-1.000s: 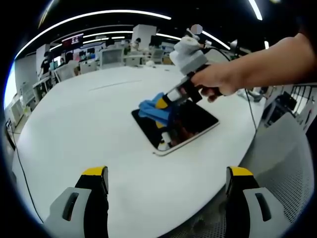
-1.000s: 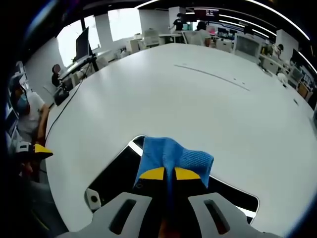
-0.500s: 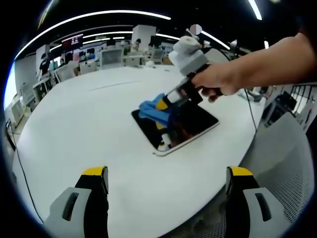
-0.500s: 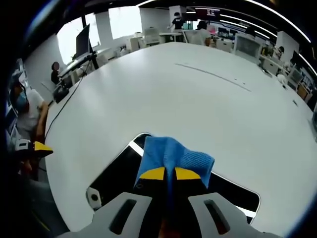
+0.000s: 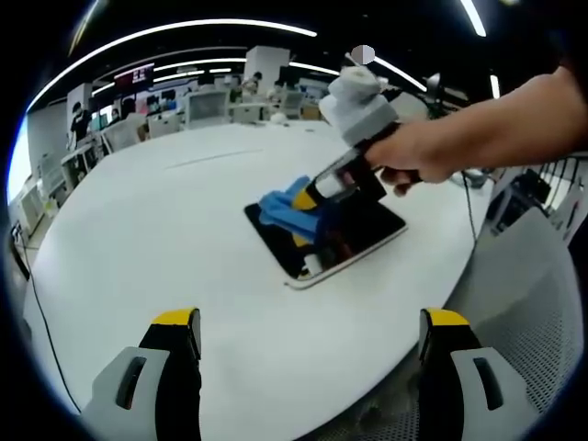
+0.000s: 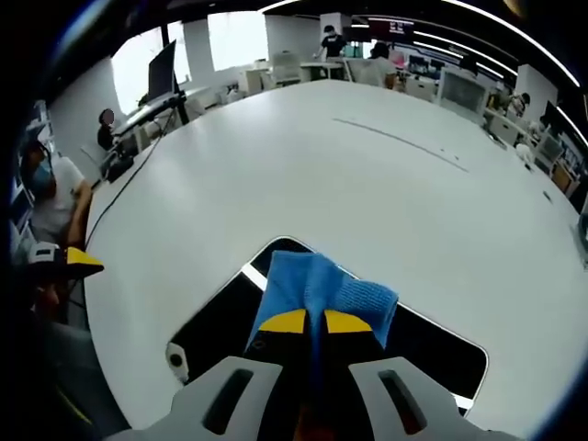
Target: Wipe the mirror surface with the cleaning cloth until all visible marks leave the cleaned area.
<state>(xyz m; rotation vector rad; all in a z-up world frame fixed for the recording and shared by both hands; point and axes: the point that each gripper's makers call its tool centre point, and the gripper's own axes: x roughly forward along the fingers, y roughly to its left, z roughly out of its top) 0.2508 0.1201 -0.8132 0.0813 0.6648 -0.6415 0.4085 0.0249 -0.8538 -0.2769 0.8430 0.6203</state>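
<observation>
Two grippers are noted: the right gripper point(image 6: 315, 322), jaws clamped on the blue cleaning cloth point(image 6: 322, 289), is pressed onto the mirror point(image 6: 220, 326) directly beneath its tips, while the left gripper point(image 5: 308, 322), jaws wide apart and empty, is held well short.

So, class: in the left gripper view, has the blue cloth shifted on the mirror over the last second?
Yes, slightly. The blue cloth, pinched by the right gripper, has slid a little toward the mirror's middle.
</observation>
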